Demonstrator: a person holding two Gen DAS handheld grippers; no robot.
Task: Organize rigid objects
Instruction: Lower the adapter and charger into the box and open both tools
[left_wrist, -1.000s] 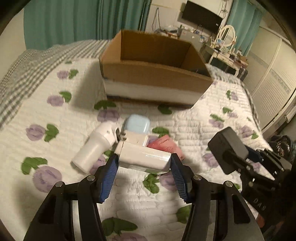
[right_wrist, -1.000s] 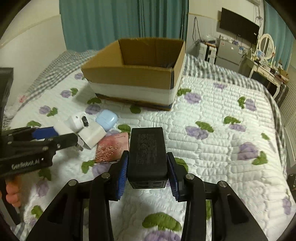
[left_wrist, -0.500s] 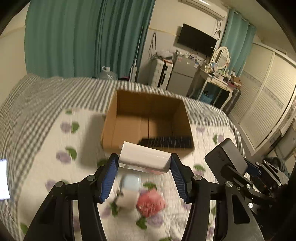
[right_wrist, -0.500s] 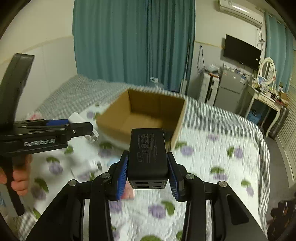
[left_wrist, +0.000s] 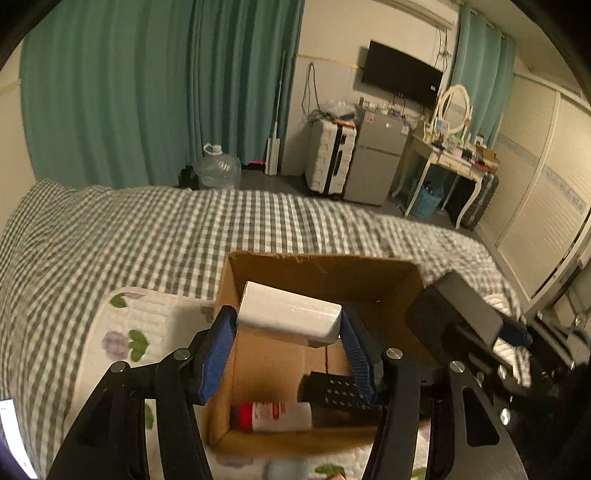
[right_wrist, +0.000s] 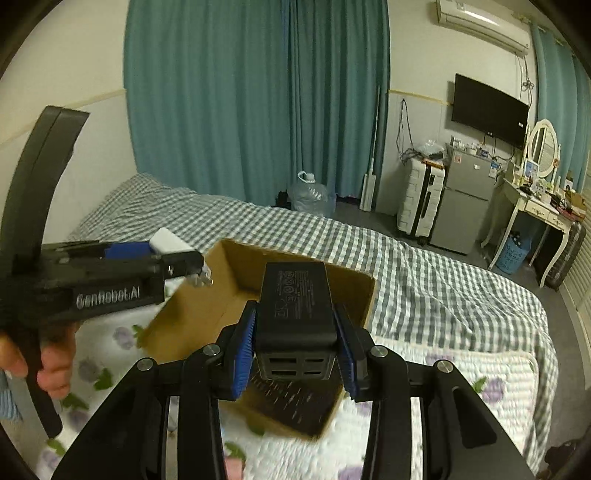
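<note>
My left gripper (left_wrist: 288, 339) is shut on a white rectangular charger block (left_wrist: 288, 314) and holds it above the open cardboard box (left_wrist: 325, 266) on the bed. Inside the box lie a black perforated item (left_wrist: 332, 391) and a white bottle with a red cap (left_wrist: 273, 417). My right gripper (right_wrist: 295, 343) is shut on a black power adapter (right_wrist: 295, 306), also over the box (right_wrist: 229, 295). In the right wrist view the left gripper (right_wrist: 177, 258) comes in from the left, the white block (right_wrist: 166, 240) in it. The black adapter (left_wrist: 458, 310) shows at the right of the left wrist view.
The box sits on a floral quilt (left_wrist: 147, 325) over a grey checked blanket (left_wrist: 184, 229). A hand (right_wrist: 51, 365) grips the left tool's handle. Beyond the bed stand a water jug (right_wrist: 310, 195), a white suitcase (right_wrist: 421, 199), a small fridge (right_wrist: 461, 203) and a dressing table (right_wrist: 532, 206).
Both grippers rose from the quilt and moved forward over the box, each carrying its object. The items left on the quilt have dropped out of view.
</note>
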